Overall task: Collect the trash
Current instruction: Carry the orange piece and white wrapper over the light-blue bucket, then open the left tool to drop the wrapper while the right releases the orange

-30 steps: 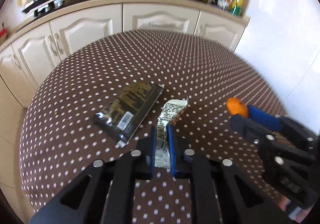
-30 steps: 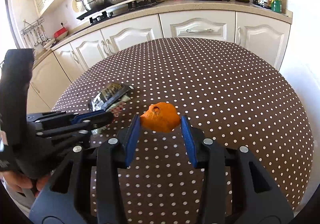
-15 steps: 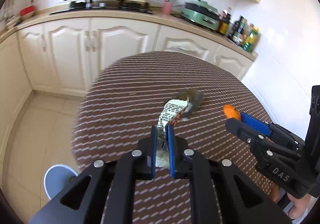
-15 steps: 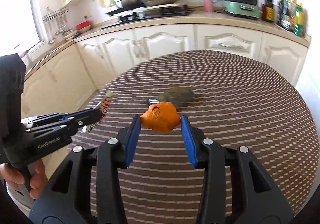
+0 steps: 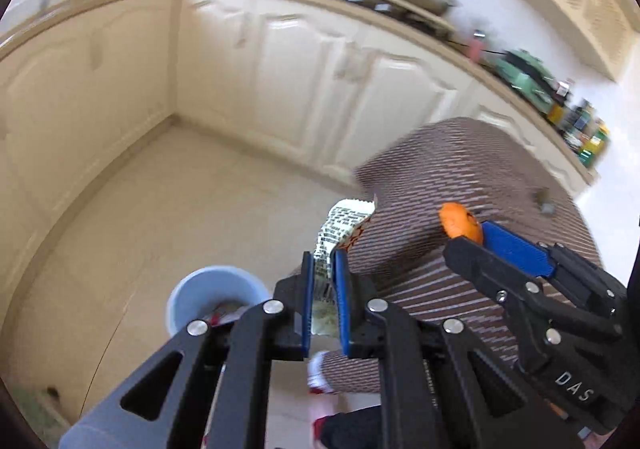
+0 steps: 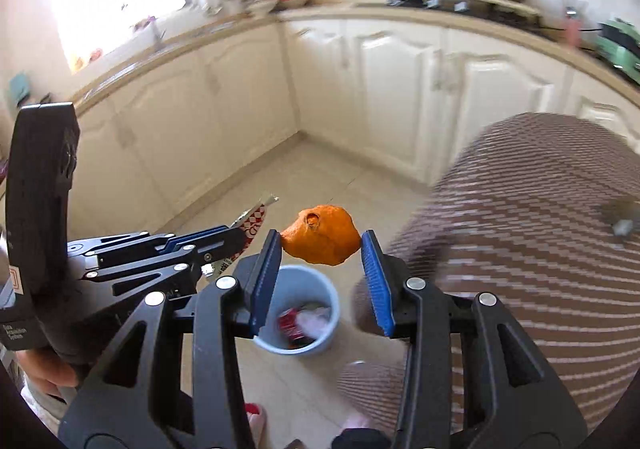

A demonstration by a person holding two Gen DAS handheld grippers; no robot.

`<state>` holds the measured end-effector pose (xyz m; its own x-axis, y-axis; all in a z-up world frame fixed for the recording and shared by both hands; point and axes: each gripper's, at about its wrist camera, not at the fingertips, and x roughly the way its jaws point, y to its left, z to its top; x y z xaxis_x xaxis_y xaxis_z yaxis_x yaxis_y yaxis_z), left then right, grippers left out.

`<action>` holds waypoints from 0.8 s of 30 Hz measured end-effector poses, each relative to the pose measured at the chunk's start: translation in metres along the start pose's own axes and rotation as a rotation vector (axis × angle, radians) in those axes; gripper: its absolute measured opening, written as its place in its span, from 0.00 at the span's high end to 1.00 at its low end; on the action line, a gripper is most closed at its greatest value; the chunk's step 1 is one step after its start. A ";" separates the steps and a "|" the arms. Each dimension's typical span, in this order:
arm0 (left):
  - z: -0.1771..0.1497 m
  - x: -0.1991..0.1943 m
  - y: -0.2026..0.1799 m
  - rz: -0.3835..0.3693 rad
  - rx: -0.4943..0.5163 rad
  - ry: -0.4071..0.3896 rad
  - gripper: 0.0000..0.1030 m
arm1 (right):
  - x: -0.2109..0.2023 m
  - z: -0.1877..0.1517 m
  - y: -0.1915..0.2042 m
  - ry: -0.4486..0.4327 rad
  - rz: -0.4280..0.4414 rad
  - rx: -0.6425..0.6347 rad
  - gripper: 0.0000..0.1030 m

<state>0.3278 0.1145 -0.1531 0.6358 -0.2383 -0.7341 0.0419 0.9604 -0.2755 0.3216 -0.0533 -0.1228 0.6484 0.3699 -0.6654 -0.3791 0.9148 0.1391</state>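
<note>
Trash was in both grippers: the left gripper (image 5: pixel 322 269) pinched a printed wrapper (image 5: pixel 340 225) jutting ahead of its tips, and the right gripper (image 6: pixel 320 249) squeezed an orange peel (image 6: pixel 322 235). Below both stood a blue bin (image 6: pixel 324 343) on the floor, the tabletop (image 6: pixel 540 249) off to their right.

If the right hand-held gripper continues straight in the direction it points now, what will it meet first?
Probably the blue bin on the floor: in the right wrist view it sits just beyond the right hand-held gripper, below the orange peel it holds. Nothing shows between them, though depth is hard to judge.
</note>
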 end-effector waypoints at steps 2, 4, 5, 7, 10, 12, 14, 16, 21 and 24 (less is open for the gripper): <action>-0.009 0.009 0.034 0.031 -0.052 0.021 0.91 | 0.031 -0.006 0.022 0.038 0.019 -0.017 0.61; -0.018 0.022 0.063 0.058 -0.092 0.048 0.91 | 0.060 -0.013 0.038 0.073 0.029 -0.026 0.61; -0.023 0.032 0.078 0.078 -0.114 0.063 0.91 | 0.072 -0.017 0.044 0.089 0.034 -0.029 0.61; -0.031 0.049 0.098 0.102 -0.150 0.092 0.90 | 0.102 -0.025 0.056 0.129 0.043 -0.032 0.61; -0.042 0.081 0.129 0.130 -0.206 0.140 0.90 | 0.141 -0.034 0.066 0.183 0.044 -0.035 0.61; -0.046 0.099 0.139 0.139 -0.230 0.153 0.90 | 0.161 -0.040 0.069 0.203 0.035 -0.035 0.61; -0.052 0.116 0.149 0.145 -0.251 0.167 0.90 | 0.180 -0.047 0.070 0.229 0.025 -0.032 0.61; -0.060 0.126 0.156 0.139 -0.269 0.174 0.90 | 0.194 -0.053 0.066 0.244 0.011 -0.031 0.61; -0.061 0.142 0.156 0.143 -0.267 0.166 0.89 | 0.215 -0.060 0.059 0.243 -0.017 -0.008 0.61; -0.062 0.143 0.157 0.130 -0.264 0.163 0.87 | 0.222 -0.062 0.056 0.232 -0.034 0.006 0.61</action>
<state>0.3774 0.2226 -0.3401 0.4904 -0.1564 -0.8573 -0.2464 0.9187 -0.3086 0.4026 0.0701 -0.3082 0.4915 0.2927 -0.8202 -0.3551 0.9273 0.1181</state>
